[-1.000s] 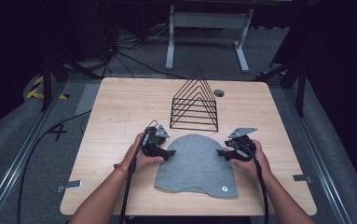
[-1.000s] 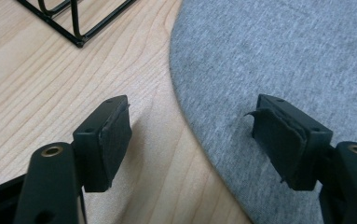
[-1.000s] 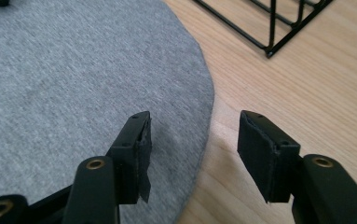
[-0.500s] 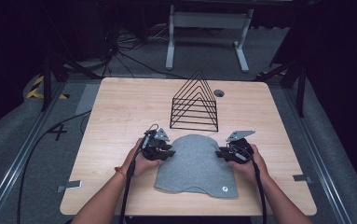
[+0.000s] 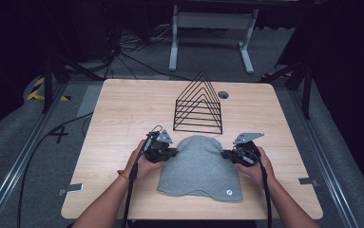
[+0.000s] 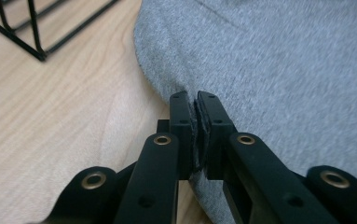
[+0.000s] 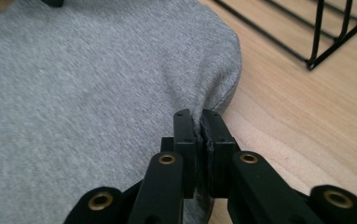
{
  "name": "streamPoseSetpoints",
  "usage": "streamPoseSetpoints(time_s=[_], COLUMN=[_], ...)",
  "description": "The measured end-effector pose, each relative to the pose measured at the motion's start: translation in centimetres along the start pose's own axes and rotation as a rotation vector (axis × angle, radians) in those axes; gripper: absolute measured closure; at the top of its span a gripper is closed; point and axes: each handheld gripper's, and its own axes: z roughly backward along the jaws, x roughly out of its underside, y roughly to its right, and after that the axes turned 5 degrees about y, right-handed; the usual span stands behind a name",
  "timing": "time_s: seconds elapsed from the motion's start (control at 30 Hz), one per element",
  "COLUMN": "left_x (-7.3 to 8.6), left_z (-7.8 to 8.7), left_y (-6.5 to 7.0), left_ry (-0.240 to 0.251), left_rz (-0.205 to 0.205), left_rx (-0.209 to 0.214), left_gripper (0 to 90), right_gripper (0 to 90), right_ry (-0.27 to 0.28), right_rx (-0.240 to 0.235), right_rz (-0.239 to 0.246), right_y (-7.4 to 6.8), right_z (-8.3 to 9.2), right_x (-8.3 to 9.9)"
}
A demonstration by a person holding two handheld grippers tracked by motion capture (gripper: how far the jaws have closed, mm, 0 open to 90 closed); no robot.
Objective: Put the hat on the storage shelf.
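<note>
While flat, beanie (image 5: pixel 199 164) crown toward rack (image 5: pixel 199 104)

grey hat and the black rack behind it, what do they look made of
Grey hat: looks like soft knit fabric, matte; fine ribbed weave and a stitched hem show in the gripper views. Black rack: seems thin metal wire with a dark coating, judging by its stiff, slim, slightly glossy rods.

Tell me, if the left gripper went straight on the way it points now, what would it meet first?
The grey hat. The left gripper, its jaws having just closed on the hat's edge, points across the cloth. Beyond the hat, probably the right gripper, though depth is unclear.
</note>
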Motion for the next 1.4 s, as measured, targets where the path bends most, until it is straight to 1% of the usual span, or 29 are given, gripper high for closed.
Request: streamPoseSetpoints(time_s=[0.03, 0.1, 0.13, 0.17, 0.2, 0.23, 0.27, 0.3, 0.33, 0.37, 0.43, 0.47, 0.5, 0.53, 0.6, 0.67, 0.73, 0.77, 0.8, 0.83, 0.87, 0.9, 0.93, 0.97, 1.13, 1.2, 1.23, 1.33, 1.4], left_x=[-0.3, -1.0, -1.4, -1.9, -2.3, -2.6, -3.0, -3.3, -3.7, -4.2, -5.4, -5.8, -6.4, -7.0, -8.4, -9.6, -10.5, -10.5, -11.0, -12.0, -12.0, -13.1, -13.1, -13.6, -16.0, -17.0, -17.5, -18.9, -19.7], left_z=[0.3, 1.1, 1.7, 2.2, 2.7, 3.0, 3.5, 3.9, 4.3, 4.7, 5.3, 5.5, 5.8, 6.1, 6.9, 7.7, 8.2, 8.2, 8.5, 9.0, 9.0, 9.4, 9.4, 9.6, 10.7, 11.2, 11.4, 12.0, 12.2], left_y=[0.2, 0.7, 0.9, 1.3, 1.5, 1.7, 2.0, 2.0, 2.2, 2.4, 2.7, 2.8, 3.0, 3.1, 3.5, 3.5, 3.6, 3.6, 3.6, 3.5, 3.5, 3.5, 3.5, 3.4, 3.0, 2.8, 2.6, 2.2, 1.7], left_ry=[0.005, 0.034, 0.057, 0.058, 0.068, 0.081, 0.096, 0.104, 0.123, 0.139, 0.162, 0.162, 0.157, 0.166, 0.186, 0.217, 0.241, 0.241, 0.246, 0.263, 0.263, 0.277, 0.277, 0.281, 0.302, 0.306, 0.306, 0.312, 0.32], left_rz=[-0.02, -0.032, -0.044, -0.063, -0.075, -0.076, -0.086, -0.098, -0.1, -0.109, -0.129, -0.148, -0.164, -0.175, -0.199, -0.203, -0.196, -0.196, -0.201, -0.203, -0.203, -0.22, -0.22, -0.224, -0.244, -0.245, -0.257, -0.269, -0.262], left_rx=[-0.001, 0.0, -0.007, -0.026, -0.021, -0.023, -0.037, -0.036, -0.029, -0.031, -0.025, -0.03, -0.026, -0.02, -0.034, -0.032, -0.026, -0.026, -0.032, -0.032, -0.032, -0.042, -0.042, -0.045, -0.051, -0.066, -0.074, -0.095, -0.1], left_gripper=[85.7, 85.9, 86.0, 86.0, 86.1, 86.2, 86.2, 86.2, 86.2, 86.3, 86.2, 86.3, 86.2, 86.2, 86.2, 86.3, 86.3, 86.2, 86.3, 86.3, 86.3, 86.3, 86.3, 86.3, 86.4, 86.3, 86.3, 86.3, 86.4], right_gripper=[86.2, 86.3, 86.3, 86.2, 86.2, 86.2, 86.2, 86.2, 86.2, 86.2, 86.3, 86.3, 86.4, 86.3, 86.3, 86.3, 86.3, 86.3, 86.3, 86.3, 86.3, 86.4, 86.4, 86.3, 86.4, 86.4, 86.4, 86.4, 86.4], right_ry=[0.006, 0.034, 0.046, 0.061, 0.083, 0.099, 0.111, 0.13, 0.143, 0.158, 0.185, 0.198, 0.204, 0.215, 0.234, 0.259, 0.276, 0.276, 0.29, 0.295, 0.295, 0.302, 0.302, 0.317, 0.351, 0.361, 0.364, 0.379, 0.38], right_rx=[-0.002, 0.0, 0.003, 0.004, 0.004, 0.006, 0.012, 0.015, 0.011, 0.009, 0.015, 0.022, 0.027, 0.033, 0.047, 0.064, 0.076, 0.076, 0.085, 0.093, 0.093, 0.106, 0.106, 0.111, 0.136, 0.155, 0.162, 0.173, 0.187], right_rz=[0.007, 0.021, 0.032, 0.05, 0.058, 0.059, 0.068, 0.072, 0.072, 0.076, 0.088, 0.1, 0.106, 0.119, 0.144, 0.161, 0.171, 0.171, 0.178, 0.182, 0.182, 0.184, 0.184, 0.185, 0.175, 0.176, 0.179, 0.174, 0.178], right_y=[-0.1, -0.4, -0.6, -0.8, -1.0, -1.1, -1.2, -1.3, -1.3, -1.3, -1.4, -1.5, -1.6, -1.7, -1.9, -1.9, -1.9, -1.9, -1.7, -1.6, -1.6, -1.4, -1.4, -1.2, -0.6, -0.3, -0.2, 0.2, 0.4], right_z=[0.2, 1.1, 1.5, 2.0, 2.7, 3.2, 3.6, 4.1, 4.5, 5.1, 6.1, 6.8, 7.2, 7.7, 8.9, 10.3, 11.2, 11.2, 12.0, 12.3, 12.3, 12.9, 12.9, 13.2, 14.5, 15.1, 15.2, 15.6, 15.6], right_x=[-0.1, -0.7, -0.9, -1.3, -1.6, -1.9, -2.1, -2.5, -2.7, -3.1, -4.0, -4.6, -5.0, -5.6, -6.8, -8.3, -9.3, -9.3, -10.2, -10.7, -10.7, -11.5, -11.5, -11.9, -13.9, -14.9, -15.3, -16.6, -17.4])
